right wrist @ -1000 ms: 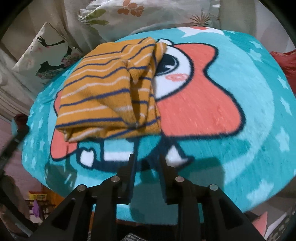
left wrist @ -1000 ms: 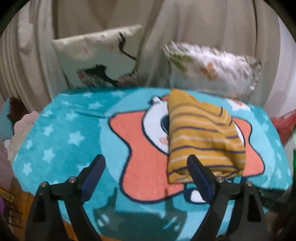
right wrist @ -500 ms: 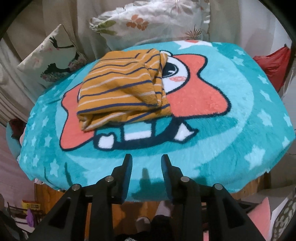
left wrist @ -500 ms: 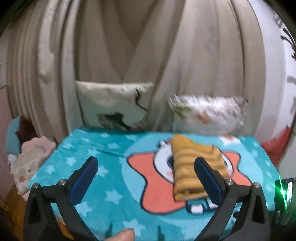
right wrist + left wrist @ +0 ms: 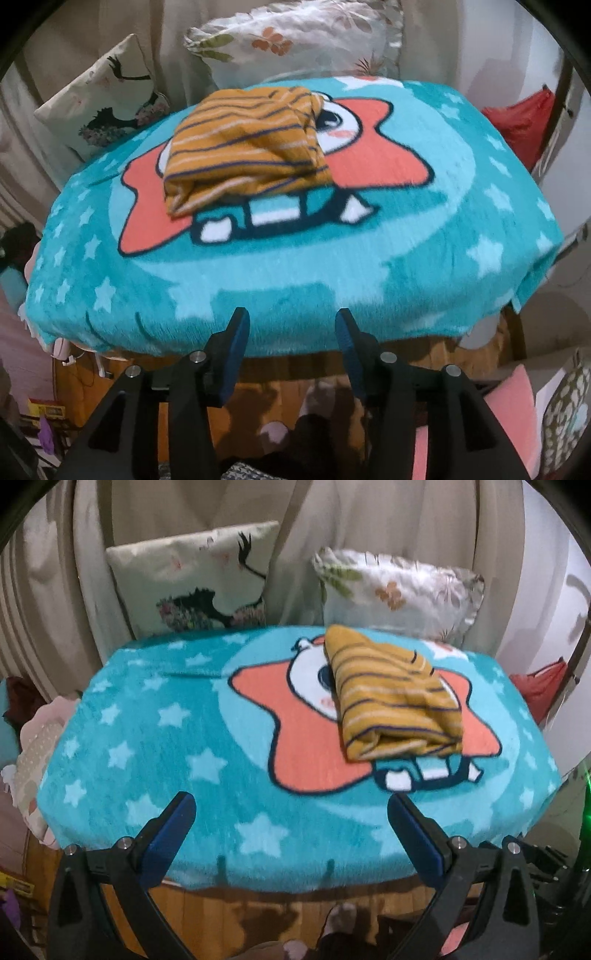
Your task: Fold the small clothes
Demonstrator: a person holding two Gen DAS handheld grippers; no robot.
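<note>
Left claw (image 5: 290, 823): jaws wide apart, empty, hanging over the near edge of the blanket (image 5: 155, 738).
Right claw (image 5: 290, 334): jaws have just been opening, nothing between them, also at the near edge.
Shirt (image 5: 391, 694): striped mustard bundle, folded, lying on the orange star print toward the far side, well apart from both claws.
Desk: covered by the blanket; pillows (image 5: 399, 587) behind.
Risk: loose layers at the bundle's near end may spring open; a careless brush from a claw could undo the fold.
</note>
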